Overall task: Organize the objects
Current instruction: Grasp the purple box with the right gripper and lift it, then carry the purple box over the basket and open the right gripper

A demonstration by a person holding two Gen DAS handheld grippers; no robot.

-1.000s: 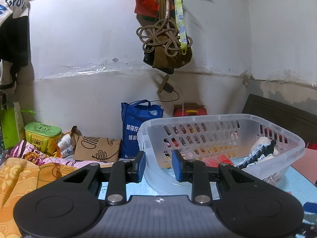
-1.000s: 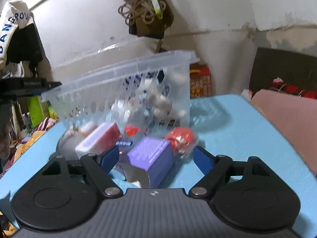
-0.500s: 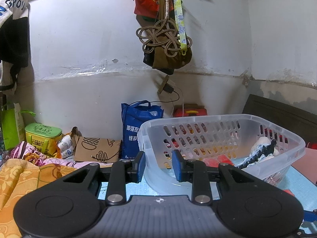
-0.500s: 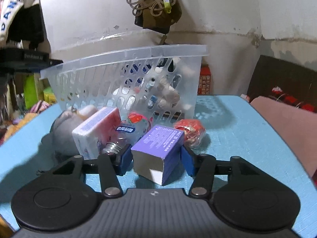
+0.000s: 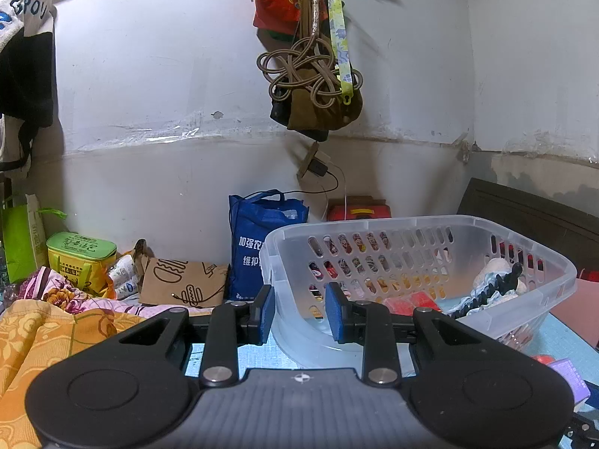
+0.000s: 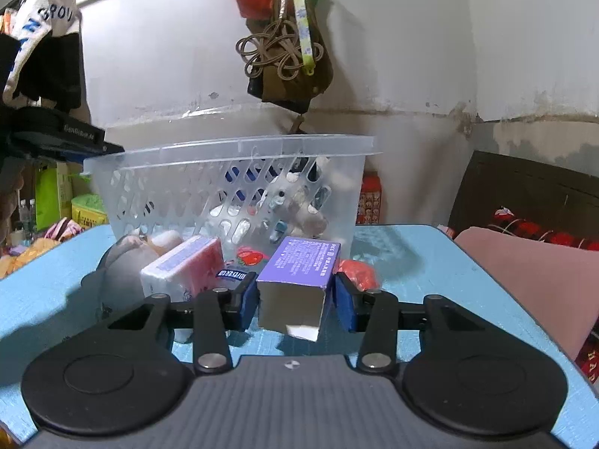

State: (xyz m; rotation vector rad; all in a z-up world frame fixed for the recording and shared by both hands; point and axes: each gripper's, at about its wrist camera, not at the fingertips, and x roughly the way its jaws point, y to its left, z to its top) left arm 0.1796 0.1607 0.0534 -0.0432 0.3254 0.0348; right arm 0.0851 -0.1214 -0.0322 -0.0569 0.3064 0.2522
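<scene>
A clear plastic basket (image 5: 531, 262) stands on the blue table; it also shows in the right wrist view (image 6: 232, 157) and holds several small items. My left gripper (image 5: 299, 312) is shut on the basket's near-left rim corner. My right gripper (image 6: 295, 301) is closed around a purple box (image 6: 299, 265) on the table in front of the basket, its pads at the box's sides. Beside the box lie a pink-and-white tissue pack (image 6: 183, 267), a small bottle with a strawberry label (image 6: 249, 256), a red wrapped item (image 6: 359, 273) and a grey plush toy (image 6: 123, 258).
The blue table (image 6: 430, 262) ends at right beside a pink cushion (image 6: 531, 280). A blue bag (image 5: 258, 239), a brown paper bag (image 5: 179, 284), a green tin (image 5: 80, 252) and floral bedding (image 5: 56, 321) lie left of the basket. Bags hang on the wall (image 5: 310, 75).
My right gripper has moved forward onto the purple box and its fingers have closed from wide open to the box's sides. The left gripper and basket have stayed put.
</scene>
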